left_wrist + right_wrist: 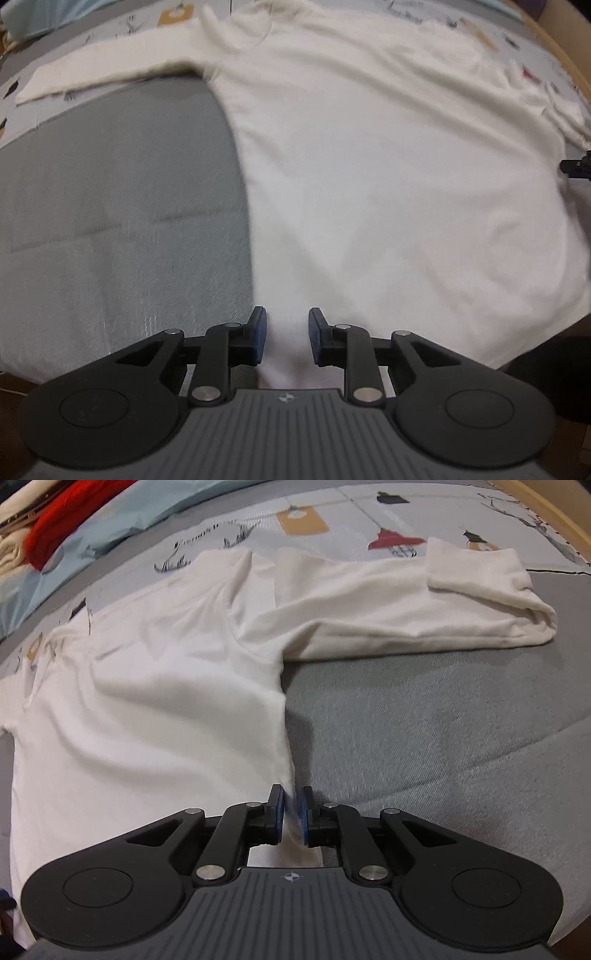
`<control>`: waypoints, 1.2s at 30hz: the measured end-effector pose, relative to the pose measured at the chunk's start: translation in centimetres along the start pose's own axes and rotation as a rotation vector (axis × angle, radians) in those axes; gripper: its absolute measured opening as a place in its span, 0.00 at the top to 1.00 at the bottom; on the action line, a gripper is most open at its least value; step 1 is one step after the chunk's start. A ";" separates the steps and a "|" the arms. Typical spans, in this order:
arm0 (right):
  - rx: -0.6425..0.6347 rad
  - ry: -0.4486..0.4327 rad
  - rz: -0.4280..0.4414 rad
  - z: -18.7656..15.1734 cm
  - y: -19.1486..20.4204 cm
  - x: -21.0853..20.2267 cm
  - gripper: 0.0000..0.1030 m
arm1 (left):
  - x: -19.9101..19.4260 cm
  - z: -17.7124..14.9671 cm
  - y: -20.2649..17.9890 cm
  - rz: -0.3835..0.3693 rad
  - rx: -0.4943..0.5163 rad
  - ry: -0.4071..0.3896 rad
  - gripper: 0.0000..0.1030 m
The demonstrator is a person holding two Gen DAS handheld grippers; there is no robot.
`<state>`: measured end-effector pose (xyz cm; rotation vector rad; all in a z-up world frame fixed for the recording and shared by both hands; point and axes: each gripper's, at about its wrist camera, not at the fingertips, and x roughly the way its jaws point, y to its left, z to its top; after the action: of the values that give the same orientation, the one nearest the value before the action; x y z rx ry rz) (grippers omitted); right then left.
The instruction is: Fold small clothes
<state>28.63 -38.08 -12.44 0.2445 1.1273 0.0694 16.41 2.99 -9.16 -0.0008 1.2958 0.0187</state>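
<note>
A white long-sleeved shirt lies spread flat on a grey bed cover. In the left wrist view my left gripper sits at the shirt's near left hem corner, jaws open with white cloth between them. Its left sleeve stretches out to the far left. In the right wrist view my right gripper is shut on the shirt's near right hem edge. The right sleeve stretches right, its cuff end folded back. The other gripper's tip shows at the far right edge.
A patterned sheet with printed drawings lies beyond the shirt. A red cloth and a light blue cloth are piled at the far left. A wooden bed edge runs along the far right.
</note>
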 end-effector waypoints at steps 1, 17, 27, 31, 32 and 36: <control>0.007 -0.020 0.004 0.2 -0.2 -0.5 0.91 | -0.5 0.1 0.0 0.000 -0.001 -0.026 0.74; 0.306 -0.173 0.035 5.6 -4.2 1.0 0.74 | -1.1 16.3 -1.9 -0.064 0.005 -0.261 0.74; 0.206 -0.163 -0.033 9.4 -1.7 6.5 0.68 | 5.0 24.5 1.5 -0.053 -0.110 -0.361 0.65; 0.243 -0.191 -0.072 10.8 -2.3 7.1 0.91 | 7.9 27.1 0.8 -0.036 -0.125 -0.371 0.35; 0.268 -0.202 -0.072 11.1 -2.6 7.1 0.92 | 8.5 27.5 0.7 -0.018 -0.119 -0.379 0.30; 0.368 -0.255 -0.108 12.3 -3.7 7.1 0.94 | 11.4 29.2 0.7 0.035 -0.095 -0.397 0.28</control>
<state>42.52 -42.39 -14.60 0.5053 0.8911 -0.2610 47.61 4.17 -12.18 -0.0529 0.8969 0.1055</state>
